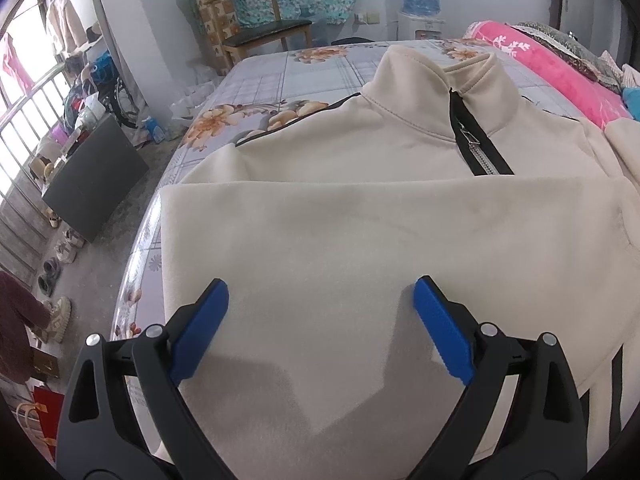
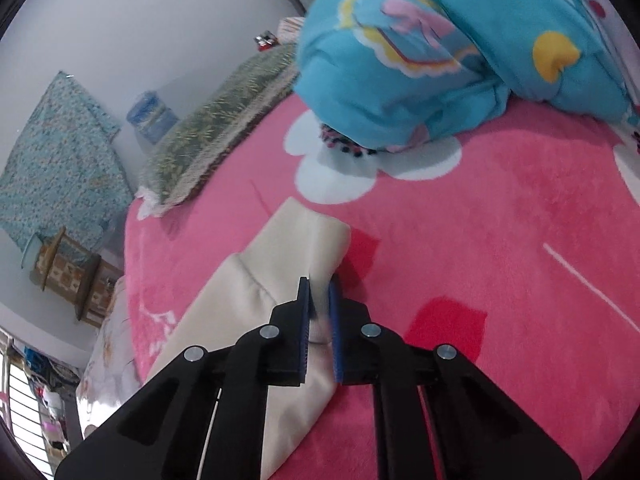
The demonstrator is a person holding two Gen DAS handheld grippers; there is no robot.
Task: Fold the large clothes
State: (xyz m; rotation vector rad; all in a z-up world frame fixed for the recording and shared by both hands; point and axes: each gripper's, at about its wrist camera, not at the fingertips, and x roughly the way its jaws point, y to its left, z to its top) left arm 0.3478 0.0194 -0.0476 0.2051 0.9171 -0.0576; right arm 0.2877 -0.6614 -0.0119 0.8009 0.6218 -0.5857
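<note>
Hovering with its blue-padded fingers spread wide, the left gripper [image 1: 320,296] holds nothing; it hangs just above the cream fleece zip-neck jacket [image 1: 360,240], over a flat panel of the garment that is folded up across the chest. Beyond that fold, the jacket's stand-up collar [image 1: 440,76] and its black zipper strip [image 1: 476,140] point away from the gripper. Black stripes show on the jacket at the lower right edge of this view. The jacket lies on a bed covered with a grey checked sheet printed with orange flowers [image 1: 280,76], and a wooden chair with a dark seat [image 1: 264,28] stands past the far end of the bed, beyond the jacket.

The right gripper [image 2: 320,284] has its fingers drawn nearly together, pinching the jacket's cream sleeve [image 2: 280,264] just short of the cuff [image 2: 316,232]. The sleeve lies stretched out on a pink plush blanket with white flower shapes [image 2: 480,240]. Beyond the cuff a bundled turquoise quilt with a rainbow print [image 2: 440,60] rests on the blanket, and a green tufted cushion [image 2: 216,128] sits to the left of the quilt.
</note>
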